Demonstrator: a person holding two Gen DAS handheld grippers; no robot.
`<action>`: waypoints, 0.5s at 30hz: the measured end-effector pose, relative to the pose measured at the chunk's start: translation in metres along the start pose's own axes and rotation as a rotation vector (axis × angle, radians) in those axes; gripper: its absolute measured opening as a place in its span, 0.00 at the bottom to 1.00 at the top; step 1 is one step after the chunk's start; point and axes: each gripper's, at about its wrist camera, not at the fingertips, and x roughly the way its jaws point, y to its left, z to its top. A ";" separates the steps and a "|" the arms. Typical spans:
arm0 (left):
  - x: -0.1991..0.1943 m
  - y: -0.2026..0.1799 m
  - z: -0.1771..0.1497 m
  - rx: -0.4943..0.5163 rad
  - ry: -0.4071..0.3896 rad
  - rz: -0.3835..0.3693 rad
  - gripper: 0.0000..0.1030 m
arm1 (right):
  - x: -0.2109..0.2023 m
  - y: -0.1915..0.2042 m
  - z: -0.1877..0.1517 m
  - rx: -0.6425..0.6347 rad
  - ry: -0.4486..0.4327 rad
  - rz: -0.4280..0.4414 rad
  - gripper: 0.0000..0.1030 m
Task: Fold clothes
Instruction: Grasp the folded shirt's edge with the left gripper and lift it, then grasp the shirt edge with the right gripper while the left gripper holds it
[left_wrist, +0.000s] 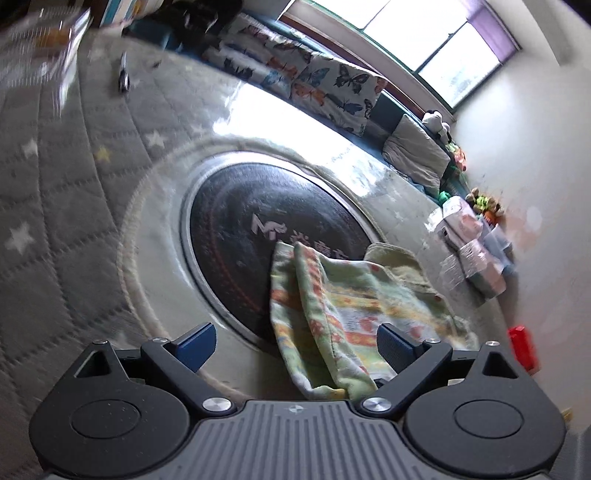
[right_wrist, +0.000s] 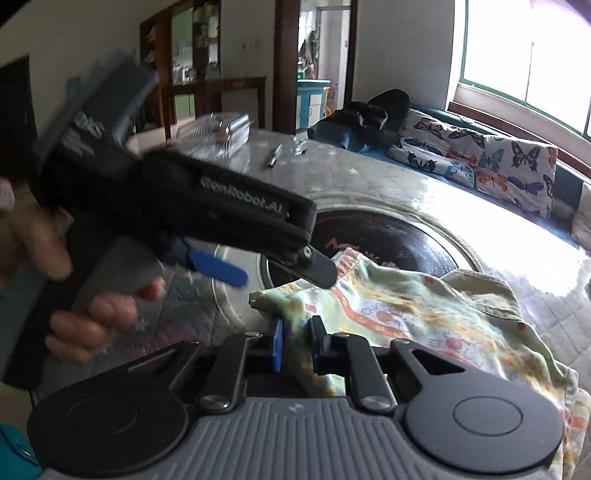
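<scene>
"GenRobot.AI" is showing in pale letters on the left gripper (right_wrist: 284, 271); a stylised "M" logo is sitting on the black disc (left_wrist: 266, 229).

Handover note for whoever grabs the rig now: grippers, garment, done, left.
Left gripper: open, fingers spread, holding nothing, garment edge lying between them.
Right gripper: shut on the patterned garment, pinching a bunched edge.
Garment lies crumpled on the table, partly over the dark round inset.
Done: one edge gripped. No neat fold visible.
Left: probably grip a second edge with the left gripper, spread flat, fold.
</scene>
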 end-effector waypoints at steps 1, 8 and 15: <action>0.004 0.000 0.001 -0.018 0.010 -0.014 0.90 | -0.003 -0.002 0.000 0.006 -0.005 0.003 0.12; 0.031 -0.005 0.005 -0.105 0.066 -0.078 0.56 | -0.016 -0.012 -0.008 0.032 -0.015 0.033 0.11; 0.042 -0.004 0.001 -0.116 0.087 -0.092 0.16 | -0.027 -0.027 -0.021 0.102 -0.032 0.064 0.25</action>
